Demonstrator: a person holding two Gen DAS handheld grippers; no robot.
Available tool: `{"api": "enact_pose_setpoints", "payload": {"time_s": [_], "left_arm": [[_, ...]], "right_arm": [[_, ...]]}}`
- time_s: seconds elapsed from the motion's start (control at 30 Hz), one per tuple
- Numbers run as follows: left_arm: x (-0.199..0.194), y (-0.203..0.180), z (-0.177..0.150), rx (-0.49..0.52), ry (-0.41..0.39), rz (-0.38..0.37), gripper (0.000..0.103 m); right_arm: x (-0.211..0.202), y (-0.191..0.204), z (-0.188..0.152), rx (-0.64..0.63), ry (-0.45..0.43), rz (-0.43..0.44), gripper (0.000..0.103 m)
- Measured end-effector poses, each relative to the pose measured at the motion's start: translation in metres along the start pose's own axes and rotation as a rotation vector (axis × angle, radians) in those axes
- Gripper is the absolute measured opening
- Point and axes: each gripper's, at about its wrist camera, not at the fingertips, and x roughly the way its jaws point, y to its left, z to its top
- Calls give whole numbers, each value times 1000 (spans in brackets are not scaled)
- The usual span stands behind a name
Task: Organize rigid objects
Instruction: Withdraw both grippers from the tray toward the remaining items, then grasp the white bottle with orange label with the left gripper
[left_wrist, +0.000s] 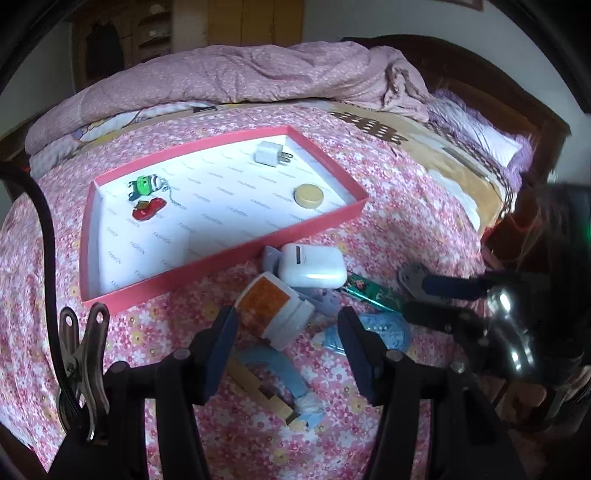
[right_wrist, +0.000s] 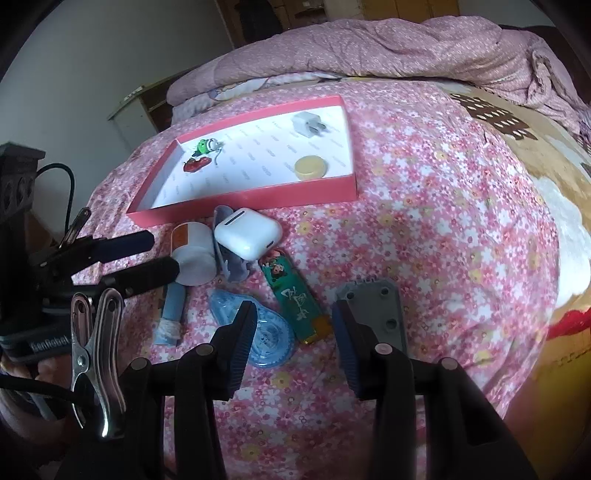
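**Rigid objects half sorted on the bed**

Rigid objects lay in two groups on my bed (right_wrist: 424, 184), which wore a pink flowered sheet with a crumpled quilt (left_wrist: 258, 74) at its far end. Largest among them was the pink box lid (left_wrist: 221, 258), white inside. It held a white charger plug (left_wrist: 271, 153), a round yellow disc (left_wrist: 308, 195) and two small charms, one green (left_wrist: 144, 184) and one red (left_wrist: 147, 210).

Just in front of the lid sat the loose pile. A white earbud case (left_wrist: 312, 266) leaned on a lilac plastic piece (right_wrist: 231, 266). Beside it lay a white bottle (left_wrist: 273, 310) with an orange label, on its side. Nearer me were a blue correction tape (right_wrist: 269, 339), a green lighter (right_wrist: 295, 295), a grey plate (right_wrist: 376, 302) with holes and a blue tube (right_wrist: 171, 314).

My left claw (left_wrist: 286, 350) hung spread just over the bottle, holding nothing. My right claw (right_wrist: 295, 343) was spread too, above the tape and lighter.
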Motion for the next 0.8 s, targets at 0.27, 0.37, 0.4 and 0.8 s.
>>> {"api": "enact_pose_setpoints", "payload": {"time_s": [0.27, 0.37, 0.4, 0.8], "left_arm": [[19, 2, -3, 19, 29, 46, 60], [25, 3, 0, 41, 26, 40, 60], [27, 3, 2, 46, 24, 40, 60], [22, 0, -5, 72, -74, 39, 59]], "right_arm": [[-3, 6, -4, -4, 5, 4, 44], [-3, 10, -6, -10, 15, -1, 44], [-4, 11, -6, -14, 17, -4, 44], [-6, 16, -8, -23, 20, -3, 44]]}}
